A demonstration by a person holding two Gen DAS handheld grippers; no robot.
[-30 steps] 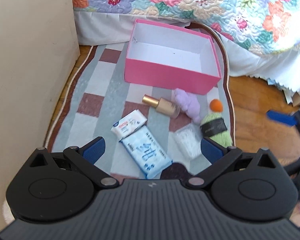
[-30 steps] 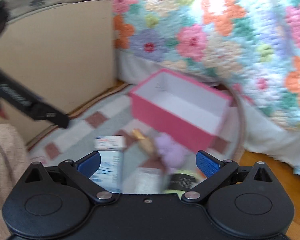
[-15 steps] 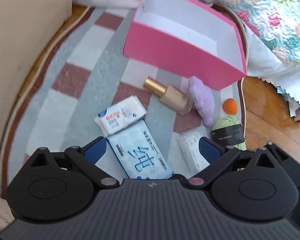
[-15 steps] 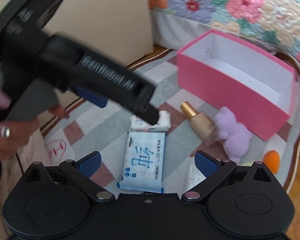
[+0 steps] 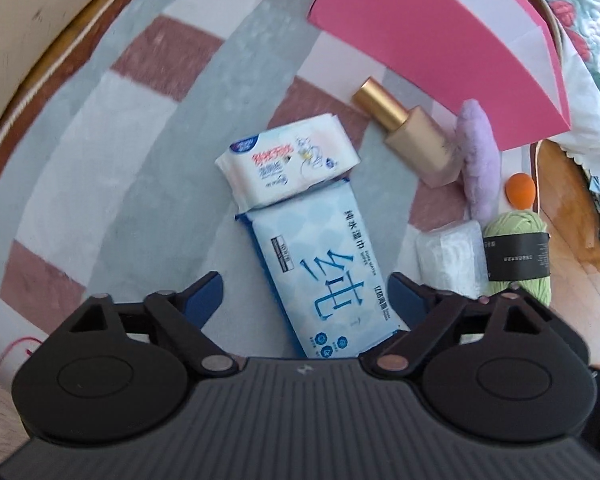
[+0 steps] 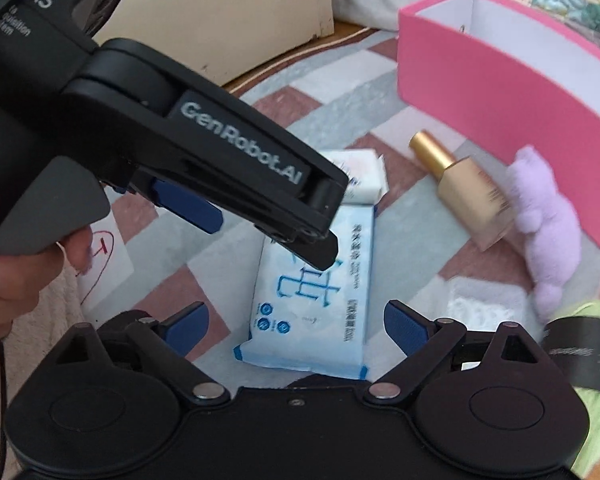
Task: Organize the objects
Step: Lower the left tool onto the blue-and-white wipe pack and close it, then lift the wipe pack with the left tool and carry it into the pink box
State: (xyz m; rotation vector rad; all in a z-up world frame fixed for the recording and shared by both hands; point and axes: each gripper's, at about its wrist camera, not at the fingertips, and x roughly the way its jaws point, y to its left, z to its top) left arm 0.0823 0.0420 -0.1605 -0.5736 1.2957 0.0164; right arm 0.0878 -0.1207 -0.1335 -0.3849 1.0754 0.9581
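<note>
Blue wipes pack (image 5: 324, 268) flat on rug, beside pink box (image 5: 440, 48).

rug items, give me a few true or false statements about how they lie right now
1. The blue wipes pack lies between the open fingers of the left hand-held gripper. True.
2. The gold-capped bottle stands upright. False: it lies on its side on the rug.
3. The small white pack sits inside the pink box. False: it lies on the rug, at the far end of the blue wipes pack.
4. The green yarn has a black band around it. True.
5. The right hand-held gripper is shut on the purple plush. False: it is open and holds nothing.
</note>
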